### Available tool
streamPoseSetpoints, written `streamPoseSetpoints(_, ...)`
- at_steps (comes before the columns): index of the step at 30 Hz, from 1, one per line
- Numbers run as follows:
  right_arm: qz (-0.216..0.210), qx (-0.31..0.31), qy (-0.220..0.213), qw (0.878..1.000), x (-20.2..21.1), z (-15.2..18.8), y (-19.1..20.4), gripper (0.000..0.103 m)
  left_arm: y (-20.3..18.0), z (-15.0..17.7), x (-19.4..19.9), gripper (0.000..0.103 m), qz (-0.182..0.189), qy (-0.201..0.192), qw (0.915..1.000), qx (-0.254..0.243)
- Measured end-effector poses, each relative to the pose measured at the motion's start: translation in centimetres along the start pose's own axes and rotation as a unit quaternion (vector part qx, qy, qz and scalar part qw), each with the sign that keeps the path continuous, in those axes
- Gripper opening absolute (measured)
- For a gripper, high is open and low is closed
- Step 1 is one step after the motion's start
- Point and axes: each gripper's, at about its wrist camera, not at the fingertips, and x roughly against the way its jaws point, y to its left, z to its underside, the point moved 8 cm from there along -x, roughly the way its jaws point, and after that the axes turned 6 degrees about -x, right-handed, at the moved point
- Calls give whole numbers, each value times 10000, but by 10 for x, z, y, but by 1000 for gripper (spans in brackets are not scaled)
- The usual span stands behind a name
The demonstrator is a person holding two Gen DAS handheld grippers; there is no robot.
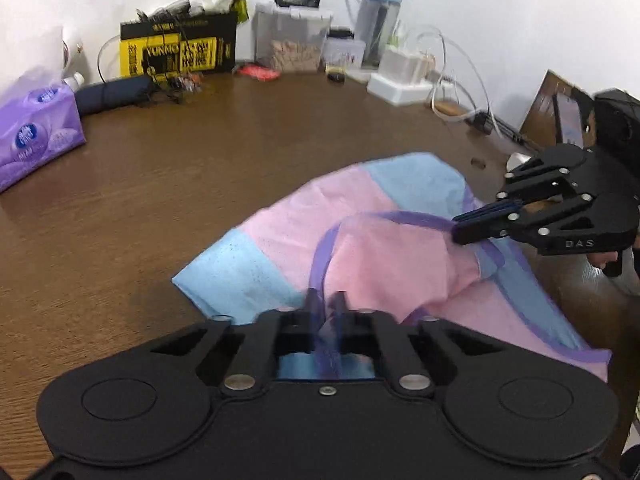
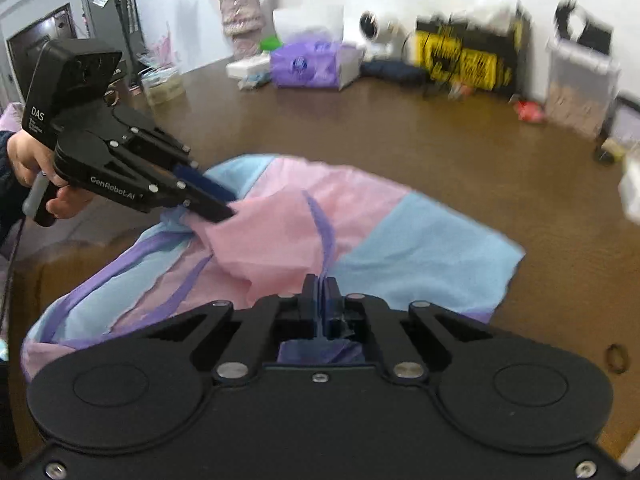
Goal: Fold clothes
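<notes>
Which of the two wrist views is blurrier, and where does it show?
Right wrist view: motion smear across the back, yellow-black box and clear bin streaked. Left wrist view: sharper, box lettering nearly legible, only the cloth edges soft. Both views: fisheye bends the table edge.

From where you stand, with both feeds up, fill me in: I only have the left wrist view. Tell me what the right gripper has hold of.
Observer: The right gripper is shut on the garment, pinching its purple trim between the pads.
Operator: Report what sits left of the tissue pack; my view cuts off there.
Observer: A vase of pink flowers stands behind the purple tissue pack, by the wall.
Operator: Now describe the hand on the left gripper.
Observer: A hand wraps the pistol handle of the left gripper, whose tips are clamped on a pink fold.
</notes>
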Motion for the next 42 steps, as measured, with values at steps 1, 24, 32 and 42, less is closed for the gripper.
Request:
streamPoseSetpoints(1, 76, 93, -165, 9998, 7, -5, 3, 4, 0, -6, 3, 3, -72, -171, 9998, 0)
streamPoseSetpoints(24, 1448, -16, -438, 9885, -68, -131, -102, 37, 42, -20, 43, 85, -1214, -237, 9912, 464)
streamPoseSetpoints(32, -631, 530, 507, 9953, -65, -93, 21, 37, -66, 49, 48, 66, -410, 194, 9990, -33)
streamPoseSetpoints(42, -255, 492, 787, 9954, -43, -9, 66, 36, -80, 85, 84, 2, -691, -353, 9925, 946)
